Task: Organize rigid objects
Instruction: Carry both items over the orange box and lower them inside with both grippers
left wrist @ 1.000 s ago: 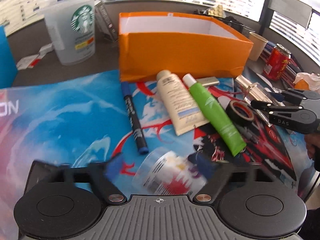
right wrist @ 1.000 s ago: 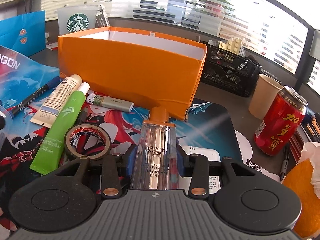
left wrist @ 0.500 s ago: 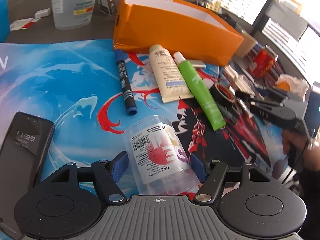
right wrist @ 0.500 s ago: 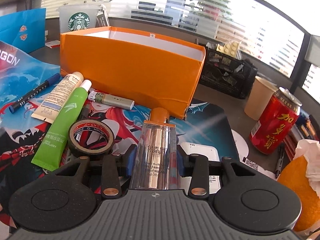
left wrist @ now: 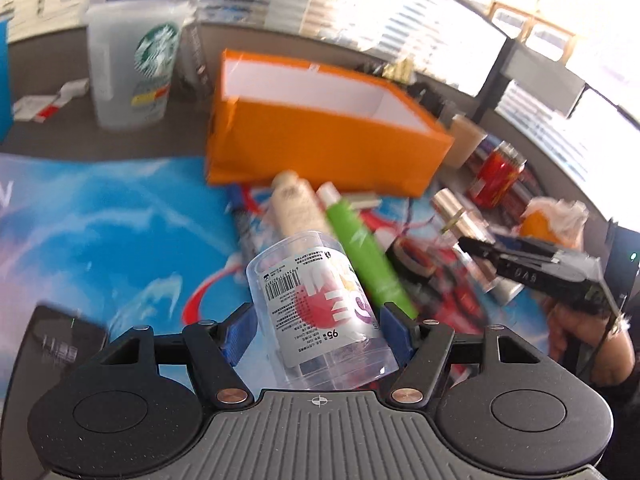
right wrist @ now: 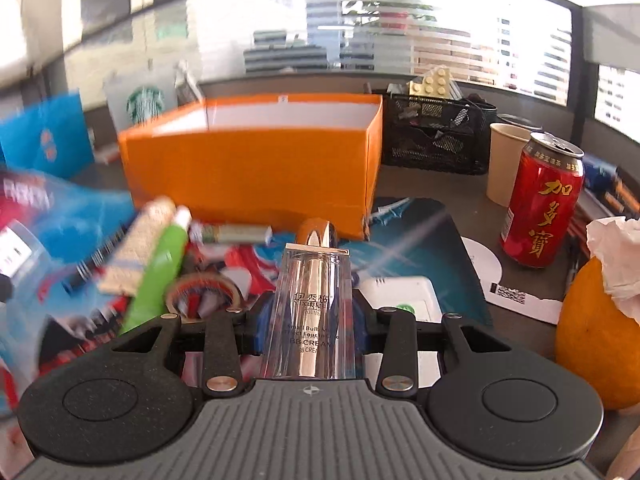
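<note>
1. Left gripper clamped on a clear plastic jar, blue pads pressed to both its sides, jaws fairly wide around it.
2. Jar lying between the fingers, far end tilted up and away, barcode and red label facing the camera, lifted clear of the blue mat.
3. Right gripper closed narrow on a clear cream bottle, pads tight on either side of its body.
4. Bottle pointing straight ahead between the fingers, metallic cap aimed at the near wall of the orange box.
5. Box open, white inside, standing at the far edge of the mat.
6. Left on the mat just before the box: beige tube, green tube, tape roll, small silver stick.
7. Red can and paper cup off to the right on the tabletop.
</note>
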The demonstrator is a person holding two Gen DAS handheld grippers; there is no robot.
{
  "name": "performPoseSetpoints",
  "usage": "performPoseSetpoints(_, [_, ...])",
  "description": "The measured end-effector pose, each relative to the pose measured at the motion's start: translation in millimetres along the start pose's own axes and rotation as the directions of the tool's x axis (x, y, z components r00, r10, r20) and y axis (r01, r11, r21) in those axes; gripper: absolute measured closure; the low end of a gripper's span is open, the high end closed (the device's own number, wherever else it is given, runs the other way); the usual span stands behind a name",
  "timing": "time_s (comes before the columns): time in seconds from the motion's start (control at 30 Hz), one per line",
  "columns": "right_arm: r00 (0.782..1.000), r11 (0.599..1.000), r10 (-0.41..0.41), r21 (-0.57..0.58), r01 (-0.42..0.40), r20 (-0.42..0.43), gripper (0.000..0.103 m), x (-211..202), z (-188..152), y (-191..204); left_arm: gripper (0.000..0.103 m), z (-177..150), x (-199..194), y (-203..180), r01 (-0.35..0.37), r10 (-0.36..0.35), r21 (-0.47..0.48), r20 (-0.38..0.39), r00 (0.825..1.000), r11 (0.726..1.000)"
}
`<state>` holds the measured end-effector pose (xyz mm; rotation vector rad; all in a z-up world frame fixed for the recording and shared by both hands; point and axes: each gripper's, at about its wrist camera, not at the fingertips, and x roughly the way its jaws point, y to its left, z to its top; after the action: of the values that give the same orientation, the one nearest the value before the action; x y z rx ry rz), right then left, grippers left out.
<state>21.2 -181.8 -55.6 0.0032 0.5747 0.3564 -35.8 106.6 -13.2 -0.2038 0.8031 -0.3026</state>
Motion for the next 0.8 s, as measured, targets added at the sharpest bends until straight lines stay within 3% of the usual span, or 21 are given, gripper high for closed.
performPoseSetpoints(0.23, [0.994, 0.998, 0.056, 0.028, -0.059, 0.099, 0.067, -14.3, 36.0, 3.1, 0.035, 50.7, -6.6, -18.1, 0.019, -0.025, 0.072, 0.081, 0.996, 0.997])
performPoseSetpoints(0.43, [0.972, 0.983, 0.163, 0.058, -0.175, 0.167, 0.067, -6.9, 91.4, -0.7, 0.035, 117.6, 6.5, -21.7, 0.017, -0.029, 0.109, 0.107, 0.994, 0.994])
performPoseSetpoints(0.6, [0.975, 0.978, 0.184, 0.077, -0.195, 0.128, 0.067, 42.0, 146.4, -8.2, 0.035, 174.4, 47.2, -9.4, -0.023, 0.018, 0.057, 0.078, 0.997, 0.998])
performPoseSetpoints(0.8, [0.989, 0.989, 0.142, 0.039, -0.143, 0.028, 0.067, 102.6, 177.0, -7.3, 0.035, 203.2, 103.3, 9.1, -0.101, 0.1, 0.028, 0.021, 0.995, 0.994])
